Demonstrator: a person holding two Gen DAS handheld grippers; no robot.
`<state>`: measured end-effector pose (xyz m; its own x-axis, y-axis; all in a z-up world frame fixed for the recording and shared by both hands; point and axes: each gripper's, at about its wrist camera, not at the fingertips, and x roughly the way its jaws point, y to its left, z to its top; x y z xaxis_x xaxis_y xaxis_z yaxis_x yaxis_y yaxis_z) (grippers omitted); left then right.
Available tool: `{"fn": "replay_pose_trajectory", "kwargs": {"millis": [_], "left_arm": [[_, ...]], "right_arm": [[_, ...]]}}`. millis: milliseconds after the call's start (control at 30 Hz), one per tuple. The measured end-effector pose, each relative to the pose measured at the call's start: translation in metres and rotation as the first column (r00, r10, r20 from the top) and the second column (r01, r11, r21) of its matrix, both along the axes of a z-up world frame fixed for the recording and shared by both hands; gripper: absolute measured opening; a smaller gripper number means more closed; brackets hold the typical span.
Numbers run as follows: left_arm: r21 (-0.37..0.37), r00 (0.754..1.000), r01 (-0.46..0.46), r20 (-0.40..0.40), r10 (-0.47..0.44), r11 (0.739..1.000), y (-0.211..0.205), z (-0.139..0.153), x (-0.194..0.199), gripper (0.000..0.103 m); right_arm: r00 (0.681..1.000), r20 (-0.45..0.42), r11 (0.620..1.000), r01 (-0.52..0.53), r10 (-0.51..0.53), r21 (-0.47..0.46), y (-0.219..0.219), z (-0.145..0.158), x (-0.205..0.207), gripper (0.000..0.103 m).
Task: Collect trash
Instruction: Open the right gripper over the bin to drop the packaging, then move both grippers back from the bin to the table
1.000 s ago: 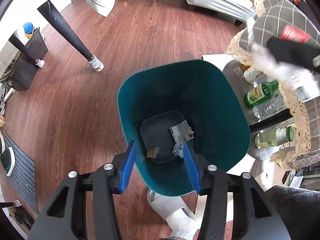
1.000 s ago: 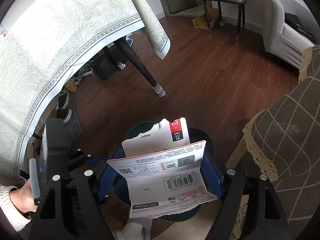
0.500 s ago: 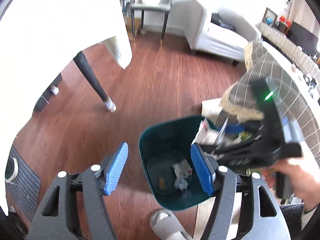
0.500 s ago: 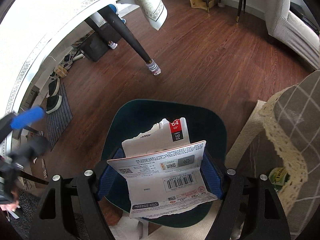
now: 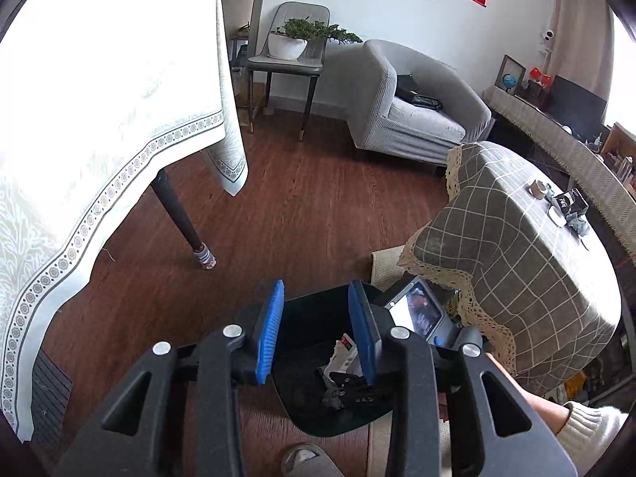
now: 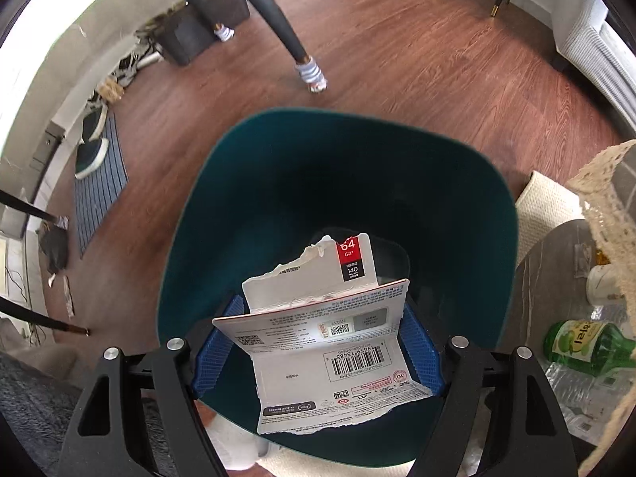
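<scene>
Trash in hand is a torn card package (image 6: pixel 330 342), white with a barcode and a red-and-black label, and we hold it pinched by its two side edges between the blue pads of the right gripper (image 6: pixel 318 342). We judge the step to be the drop: the package hangs directly above the open mouth of the teal bin (image 6: pixel 457 159), inside its rim as the right wrist view shows it, with the claw pointing steeply down into the bin. Our next move calls for spreading the right jaws so the package falls clear of the pads (it is wide and may catch on the near wall of the bin, so a little more depth would help). The left gripper (image 5: pixel 316 334) is above the bin and on its near side, its jaws drawn in to their narrowest with nothing between them. Scraps of paper (image 5: pixel 344 353) already lie on the bin floor. A green bottle (image 6: pixel 580 344) lies just beside the bin, under the checked tablecloth (image 5: pixel 516 246), and looks a likely later pick.
</scene>
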<state>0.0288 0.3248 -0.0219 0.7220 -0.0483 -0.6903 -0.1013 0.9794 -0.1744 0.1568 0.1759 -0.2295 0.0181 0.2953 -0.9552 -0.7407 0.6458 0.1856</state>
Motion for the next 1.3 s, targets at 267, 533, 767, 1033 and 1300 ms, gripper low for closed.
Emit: {"fn": "replay_pose_trajectory", "kwargs": {"millis": [267,533,767,1033,1300], "left_arm": [[0.004,0.995,0.051,0.082,-0.051,0.999,-0.009,0.029,-0.011,0.036],[0.042,0.981,0.055,0.183,-0.062,0.998,-0.021,0.062,-0.02,0.036],[0.011,0.973,0.03,0.227,-0.032,0.999,-0.031,0.079,-0.019,0.038],[0.017,0.965,0.026,0.259,-0.03,1.0,-0.055,0.092,-0.016,0.056],[0.052,0.962,0.04,0.267,-0.052,0.998,-0.087,0.096,-0.007,0.064]], "right_arm": [[0.999,0.02,1.0,-0.025,0.025,-0.009,-0.007,0.0,-0.004,0.087],[0.997,0.068,0.999,-0.04,0.038,0.027,-0.034,0.03,-0.016,0.087],[0.988,0.146,0.992,-0.07,0.055,0.101,-0.054,0.075,-0.028,0.082],[0.963,0.268,0.97,-0.102,0.04,0.222,-0.079,0.148,-0.043,0.075],[0.933,0.36,0.95,-0.102,-0.011,0.294,-0.112,0.205,-0.051,0.069]]}}
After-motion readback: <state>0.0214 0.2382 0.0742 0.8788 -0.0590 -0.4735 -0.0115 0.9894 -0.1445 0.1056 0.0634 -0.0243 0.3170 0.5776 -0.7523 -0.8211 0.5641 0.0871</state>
